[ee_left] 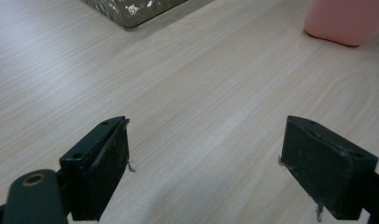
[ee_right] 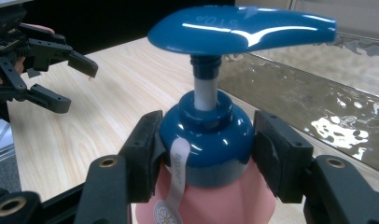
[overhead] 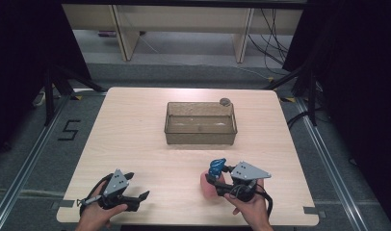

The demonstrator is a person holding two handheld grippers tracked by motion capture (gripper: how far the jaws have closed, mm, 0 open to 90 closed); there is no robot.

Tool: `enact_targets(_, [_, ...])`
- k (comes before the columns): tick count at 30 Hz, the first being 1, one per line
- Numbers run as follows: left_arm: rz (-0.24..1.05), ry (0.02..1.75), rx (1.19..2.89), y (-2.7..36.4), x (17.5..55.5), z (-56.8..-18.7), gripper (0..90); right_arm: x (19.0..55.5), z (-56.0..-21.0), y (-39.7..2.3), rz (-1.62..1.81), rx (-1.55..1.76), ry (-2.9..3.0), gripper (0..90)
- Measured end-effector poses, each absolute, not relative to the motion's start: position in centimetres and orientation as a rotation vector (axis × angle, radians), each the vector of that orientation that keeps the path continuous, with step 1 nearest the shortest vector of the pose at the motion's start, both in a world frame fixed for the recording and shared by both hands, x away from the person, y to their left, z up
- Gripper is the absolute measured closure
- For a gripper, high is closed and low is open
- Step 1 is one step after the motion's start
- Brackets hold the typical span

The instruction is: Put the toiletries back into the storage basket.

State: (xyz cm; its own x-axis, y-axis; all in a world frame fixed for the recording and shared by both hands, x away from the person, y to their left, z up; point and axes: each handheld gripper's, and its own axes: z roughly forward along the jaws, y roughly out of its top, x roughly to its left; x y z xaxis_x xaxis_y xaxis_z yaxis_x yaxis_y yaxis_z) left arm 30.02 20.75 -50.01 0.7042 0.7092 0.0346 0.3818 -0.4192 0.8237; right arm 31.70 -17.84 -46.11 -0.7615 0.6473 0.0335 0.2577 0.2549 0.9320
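Right gripper jaws clamped on pump bottle, left gripper low, jaws spread

a clear plastic bin is sitting on the wooden table, well ahead of both pairs of jaws. a small grey round thing is resting at the bin's far right corner, farther still from the jaws.

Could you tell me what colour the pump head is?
Blue pump head, clearest in the right gripper view.
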Motion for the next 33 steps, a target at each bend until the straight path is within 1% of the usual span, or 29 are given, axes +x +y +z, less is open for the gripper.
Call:
enact_targets(5, [0.482,0.834,2.046,20.7,30.0,-50.0,14.8,31.8,-46.1,-17.7,1.536,0.811,2.193,48.0])
enact_targets(6, [0.481,0.833,2.049,20.7,30.0,-50.1,14.8,31.7,-46.0,-17.8,1.517,0.842,2.206,48.7])
enact_targets(8, [0.481,0.833,2.053,20.7,30.1,-50.1,14.7,31.7,-46.0,-17.6,1.527,0.812,2.196,50.3])
enact_targets(9, [0.479,0.842,2.044,20.7,30.1,-50.0,14.8,31.5,-45.8,-17.5,1.485,0.792,2.201,52.5])
enact_targets(11, [0.480,0.832,2.051,20.7,30.0,-50.0,14.7,31.4,-45.7,-17.3,1.468,0.776,2.185,53.2])
enact_targets(14, [0.497,0.833,2.060,20.8,30.1,-50.1,14.8,31.3,-45.6,-17.3,1.441,0.778,2.179,53.4])
enact_targets(15, [0.474,0.844,2.037,20.7,30.1,-50.0,14.8,31.3,-45.6,-17.2,1.449,0.787,2.187,53.5])
enact_targets(22, [0.470,0.842,2.033,20.7,30.1,-50.0,14.8,31.7,-45.4,-17.3,1.461,0.801,2.177,53.6])
enact_targets(33, [0.476,0.848,2.035,20.7,30.1,-50.1,14.8,32.7,-43.7,-17.7,1.467,0.802,2.146,53.6])
